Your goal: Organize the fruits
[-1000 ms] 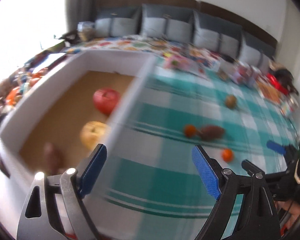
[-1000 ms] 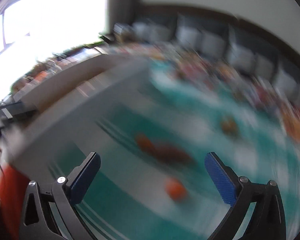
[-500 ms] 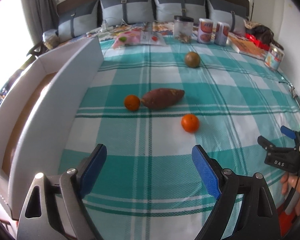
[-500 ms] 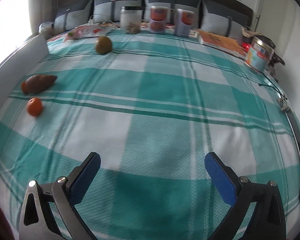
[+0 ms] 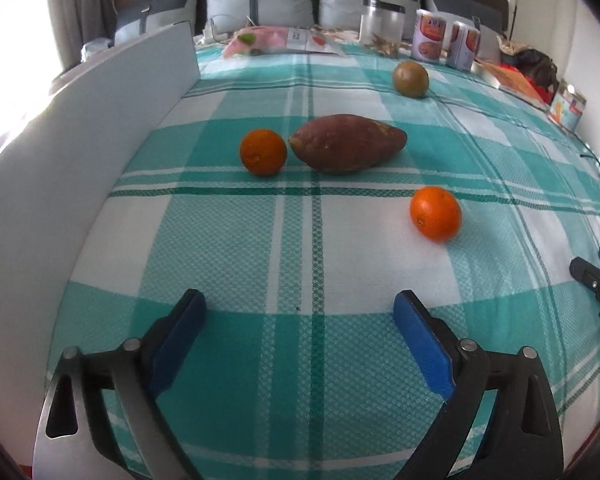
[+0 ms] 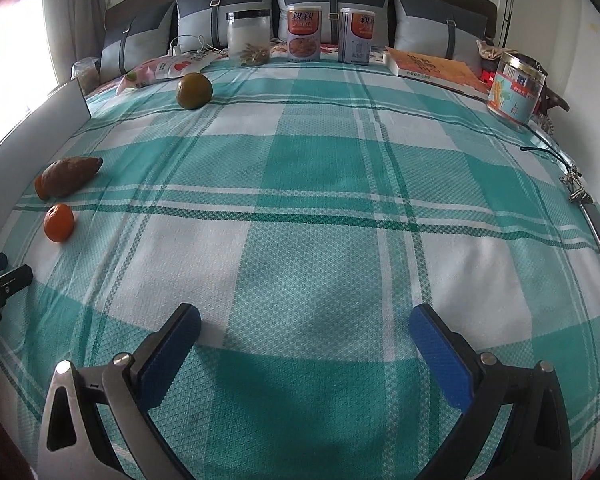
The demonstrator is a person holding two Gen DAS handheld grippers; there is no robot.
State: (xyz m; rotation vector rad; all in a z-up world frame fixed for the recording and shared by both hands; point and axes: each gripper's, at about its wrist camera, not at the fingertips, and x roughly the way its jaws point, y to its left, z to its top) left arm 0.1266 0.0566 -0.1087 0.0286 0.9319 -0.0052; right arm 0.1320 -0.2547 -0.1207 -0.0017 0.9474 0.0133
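Oranges ahead: left claw gaping wider, empty; I'd centre it over the nearer orange, front-right. Right claw wide, empty.

Teal-and-white plaid bedspread, two orange oranges, reddish-brown sweet potato, white box wall.
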